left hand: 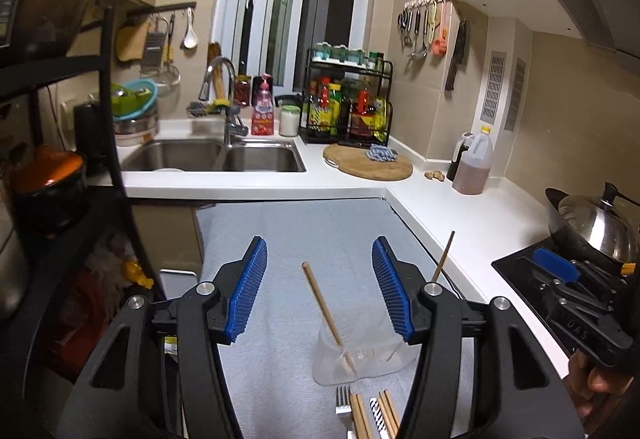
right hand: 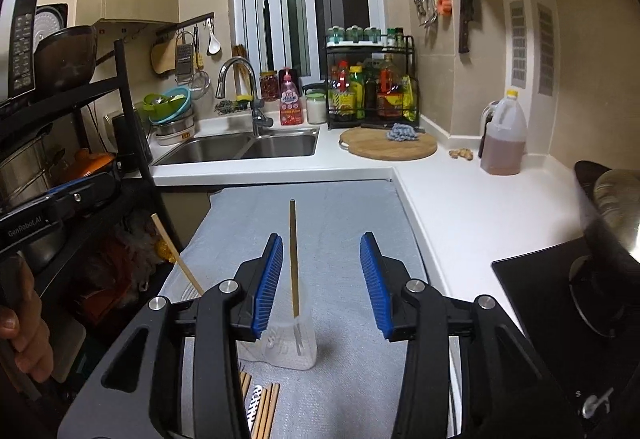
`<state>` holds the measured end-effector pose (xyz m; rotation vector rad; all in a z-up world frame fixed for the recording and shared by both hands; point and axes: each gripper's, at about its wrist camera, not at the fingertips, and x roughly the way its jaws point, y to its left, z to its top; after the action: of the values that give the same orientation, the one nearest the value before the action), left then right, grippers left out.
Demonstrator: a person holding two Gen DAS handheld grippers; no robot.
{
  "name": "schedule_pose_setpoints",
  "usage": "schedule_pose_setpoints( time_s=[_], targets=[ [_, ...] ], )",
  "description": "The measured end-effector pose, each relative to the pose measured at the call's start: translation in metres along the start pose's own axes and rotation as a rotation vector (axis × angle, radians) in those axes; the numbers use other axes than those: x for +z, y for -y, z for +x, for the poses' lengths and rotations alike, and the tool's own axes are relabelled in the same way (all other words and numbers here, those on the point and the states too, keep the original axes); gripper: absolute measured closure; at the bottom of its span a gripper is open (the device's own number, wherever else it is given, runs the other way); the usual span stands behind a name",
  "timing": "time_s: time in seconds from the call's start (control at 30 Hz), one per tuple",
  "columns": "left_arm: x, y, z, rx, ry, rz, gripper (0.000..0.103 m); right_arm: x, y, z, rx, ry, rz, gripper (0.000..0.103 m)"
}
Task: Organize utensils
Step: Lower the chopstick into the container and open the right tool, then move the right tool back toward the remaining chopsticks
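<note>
While both grippers gape (empty), two chopsticks (left hand: 326, 313) lean in the cup (left hand: 360, 353).

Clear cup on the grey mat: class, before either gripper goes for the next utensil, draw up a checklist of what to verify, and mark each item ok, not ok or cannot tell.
1. Clear cup upright on the grey mat: ok.
2. Two chopsticks stand in the cup, leaning apart: ok.
3. Left gripper open with nothing held: ok.
4. Right gripper open; a chopstick shows between its fingers, pads not pressing it: ok.
5. Utensils left to sort, fork and loose chopsticks on the mat near the cup: ok, in view.
6. Full count of remaining utensils: cannot tell, they run off the lower edge of both views.
</note>
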<state>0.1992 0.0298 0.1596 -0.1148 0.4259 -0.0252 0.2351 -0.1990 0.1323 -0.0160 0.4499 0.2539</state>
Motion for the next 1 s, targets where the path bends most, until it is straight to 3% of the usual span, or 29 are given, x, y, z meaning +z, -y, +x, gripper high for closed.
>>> schedule_pose_setpoints(
  time_s=[0.2, 0.47, 0.73, 1.0],
  targets=[
    [-0.043, 0.006, -0.044, 0.001, 0.012, 0.017, 0.049, -0.036, -0.010, -0.055, 0.007, 0.050, -0.038, 0.061],
    [-0.114, 0.013, -0.082, 0.021, 0.007, 0.020, 0.073, -0.103, -0.023, -0.101, 0.035, 0.027, -0.049, 0.064],
    [-0.174, 0.014, -0.093, 0.015, -0.036, 0.025, 0.083, -0.156, -0.026, -0.119, 0.074, -0.019, -0.034, 0.089],
    [-0.213, 0.010, -0.090, 0.028, -0.063, 0.017, 0.084, -0.214, -0.041, -0.103, 0.116, -0.117, -0.018, 0.090]
  ],
)
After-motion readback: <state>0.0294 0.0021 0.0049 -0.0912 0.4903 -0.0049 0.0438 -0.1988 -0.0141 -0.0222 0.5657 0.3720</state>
